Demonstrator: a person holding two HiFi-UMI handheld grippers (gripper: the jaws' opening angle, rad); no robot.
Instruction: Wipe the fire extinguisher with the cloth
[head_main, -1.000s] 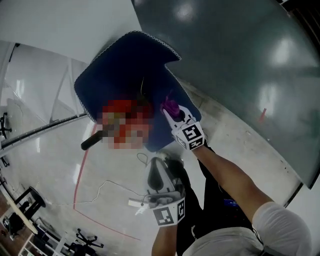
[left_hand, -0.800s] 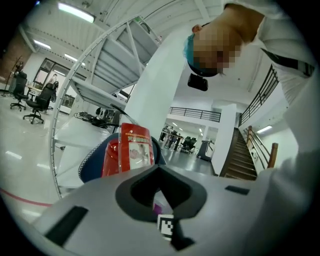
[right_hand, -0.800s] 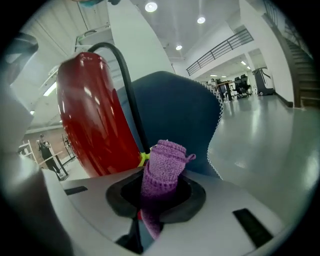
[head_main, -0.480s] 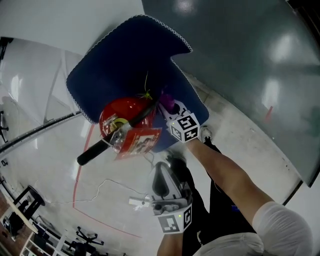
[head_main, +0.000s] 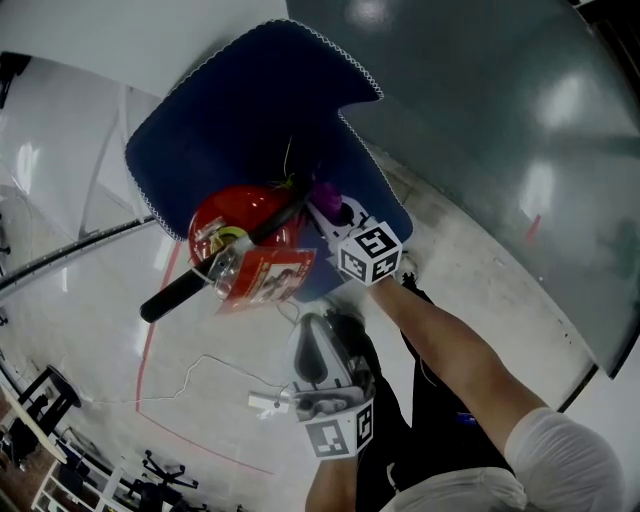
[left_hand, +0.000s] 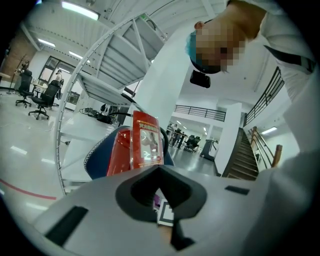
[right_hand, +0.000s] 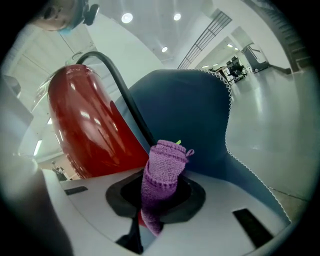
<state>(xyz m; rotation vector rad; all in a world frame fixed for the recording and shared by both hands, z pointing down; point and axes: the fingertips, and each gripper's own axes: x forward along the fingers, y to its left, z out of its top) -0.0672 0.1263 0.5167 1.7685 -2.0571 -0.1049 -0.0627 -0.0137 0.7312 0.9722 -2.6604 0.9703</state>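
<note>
Right claw (head_main: 322, 205), clamped on the purple cloth (right_hand: 162, 170), lies just right of the upright fire extinguisher (head_main: 235, 220) on the blue seat (head_main: 250, 110). Left claw (head_main: 318, 335), closed and empty, hangs farther off.

Right gripper (head_main: 332, 212) raised, clamping cloth (right_hand: 162, 170), left gripper (head_main: 318, 338) closed
</note>
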